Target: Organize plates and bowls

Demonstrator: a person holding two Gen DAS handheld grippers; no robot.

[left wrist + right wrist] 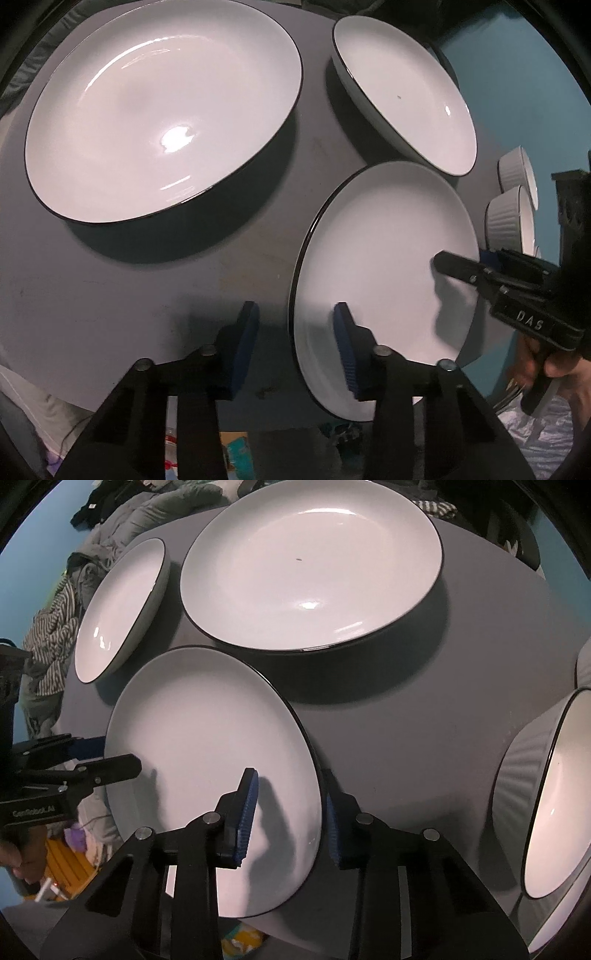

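A small white plate (384,258) (207,738) with a dark rim lies near the table's edge. My left gripper (295,306) (118,755) straddles one side of its rim, one finger over the plate and one outside, with the blue pads clear of the rim. At the opposite side, my right gripper (290,775) (463,256) stands the same way, its outer pad close to the rim without pressing. Behind it sit a large white plate (162,110) (310,565) and a medium one (406,92) (122,605).
Two ribbed white bowls (513,221) (554,794) stand to the right of the small plate on the grey table (110,295) (443,701). Clothes (55,635) lie heaped beyond the table. A hand (546,365) holds the right gripper.
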